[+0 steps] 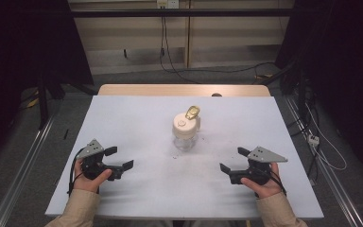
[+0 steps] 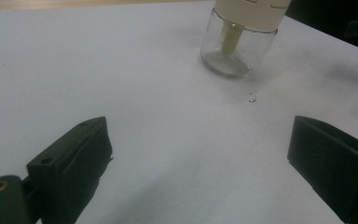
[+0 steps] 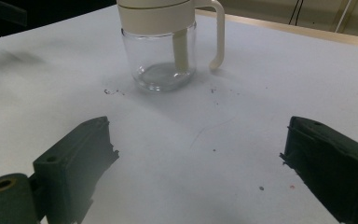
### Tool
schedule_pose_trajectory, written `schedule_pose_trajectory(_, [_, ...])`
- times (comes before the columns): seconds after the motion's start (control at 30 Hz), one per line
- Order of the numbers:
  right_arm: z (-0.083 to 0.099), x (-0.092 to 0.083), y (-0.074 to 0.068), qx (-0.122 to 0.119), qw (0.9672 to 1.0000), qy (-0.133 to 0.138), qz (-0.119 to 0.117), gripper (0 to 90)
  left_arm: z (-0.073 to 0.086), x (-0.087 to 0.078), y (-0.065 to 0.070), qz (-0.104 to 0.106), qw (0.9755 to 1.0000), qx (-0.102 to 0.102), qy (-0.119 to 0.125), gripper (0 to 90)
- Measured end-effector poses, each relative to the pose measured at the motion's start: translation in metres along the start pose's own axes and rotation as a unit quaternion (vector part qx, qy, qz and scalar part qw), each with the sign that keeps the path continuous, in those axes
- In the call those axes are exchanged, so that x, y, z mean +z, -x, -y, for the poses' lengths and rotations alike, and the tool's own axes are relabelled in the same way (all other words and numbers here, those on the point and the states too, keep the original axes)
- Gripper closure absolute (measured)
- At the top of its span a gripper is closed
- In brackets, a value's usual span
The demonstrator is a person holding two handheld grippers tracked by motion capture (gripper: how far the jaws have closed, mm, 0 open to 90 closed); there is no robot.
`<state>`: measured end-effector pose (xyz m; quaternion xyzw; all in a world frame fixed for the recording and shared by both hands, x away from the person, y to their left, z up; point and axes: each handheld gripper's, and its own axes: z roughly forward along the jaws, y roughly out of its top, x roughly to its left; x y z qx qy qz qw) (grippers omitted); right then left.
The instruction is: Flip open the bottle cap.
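The glass jar (image 1: 185, 133) stands between and beyond both wide-open, empty hand-held grippers (image 1: 121, 158) (image 1: 231, 160).

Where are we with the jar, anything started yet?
Nothing looks done: the glass jar stands upright mid-table, its cream lid on, a gold piece on top. In hand: nothing; the left gripper and right gripper rest open on the white table, either side, clear of it. Reaching and gripping remain.
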<state>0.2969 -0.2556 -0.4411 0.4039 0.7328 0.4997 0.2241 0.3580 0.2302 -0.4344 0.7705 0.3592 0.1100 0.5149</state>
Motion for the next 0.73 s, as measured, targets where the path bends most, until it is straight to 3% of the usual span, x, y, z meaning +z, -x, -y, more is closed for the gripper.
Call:
schedule_pose_trajectory(0.4, [0.009, -0.012, 0.01, 0.01, 0.9999, 0.0, 0.012, 7.2, 0.004, -0.007, -0.005, -0.003, 1.0, 0.0, -0.002, 5.4])
schedule_pose_trajectory(0.73, [0.011, -0.011, 0.014, 0.013, 0.9998, -0.004, 0.016, 7.3, 0.008, -0.008, -0.007, -0.013, 0.9999, 0.0, -0.004, 5.4])
